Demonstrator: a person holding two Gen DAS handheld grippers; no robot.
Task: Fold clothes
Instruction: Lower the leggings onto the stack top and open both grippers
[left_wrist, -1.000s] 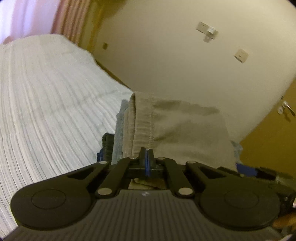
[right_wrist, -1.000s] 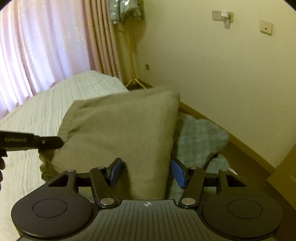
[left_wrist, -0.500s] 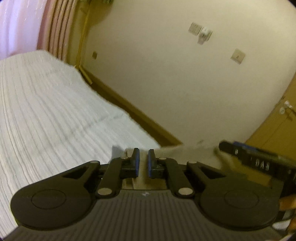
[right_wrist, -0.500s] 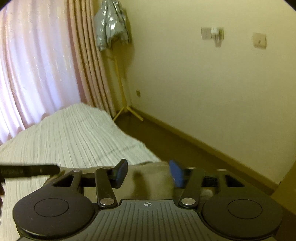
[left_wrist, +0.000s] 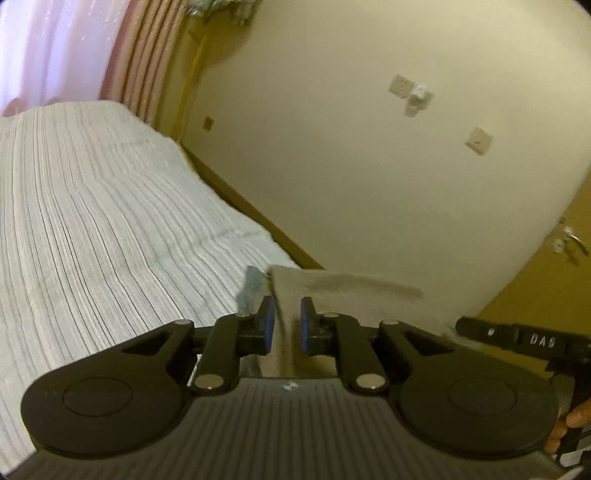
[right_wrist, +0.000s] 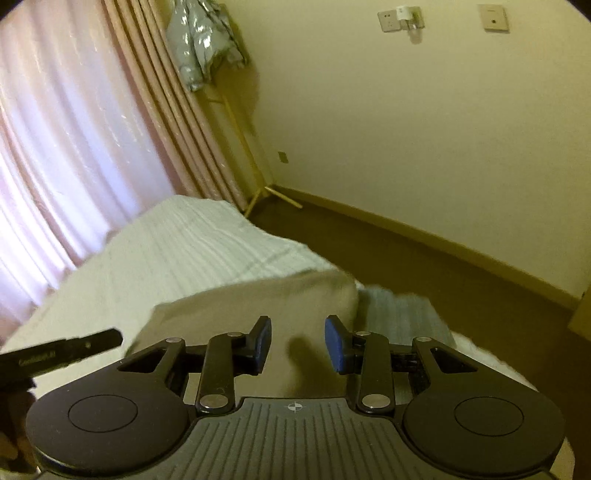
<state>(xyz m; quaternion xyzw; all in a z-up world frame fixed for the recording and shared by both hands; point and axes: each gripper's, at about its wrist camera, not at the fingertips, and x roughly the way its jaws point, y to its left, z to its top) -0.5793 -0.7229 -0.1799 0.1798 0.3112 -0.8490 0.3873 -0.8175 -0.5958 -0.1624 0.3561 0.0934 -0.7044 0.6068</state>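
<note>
A folded khaki garment (left_wrist: 343, 291) lies on the striped white bed (left_wrist: 110, 240), near its right edge. My left gripper (left_wrist: 284, 321) hovers at the garment's left seam; its jaws are opening, and the seam runs between the pads without being pressed. In the right wrist view the same garment (right_wrist: 240, 306) spreads below my right gripper (right_wrist: 297, 343), whose jaws stand apart above the fabric and grip nothing. Each gripper's black finger shows in the other's view: the right finger (left_wrist: 517, 338) and the left finger (right_wrist: 66, 350).
A grey-blue checked cloth (right_wrist: 399, 310) lies under the garment at the bed's corner. Beyond it are brown floor (right_wrist: 406, 258), a cream wall, pink curtains (right_wrist: 74, 129) and a coat stand with a silver jacket (right_wrist: 203, 48). A door (left_wrist: 554, 277) is at the right.
The left jaws, earlier shut on the garment's seam, have parted. The right jaws have narrowed. Both views have swung up and back down, and the garment now sits lower and smaller in each.
</note>
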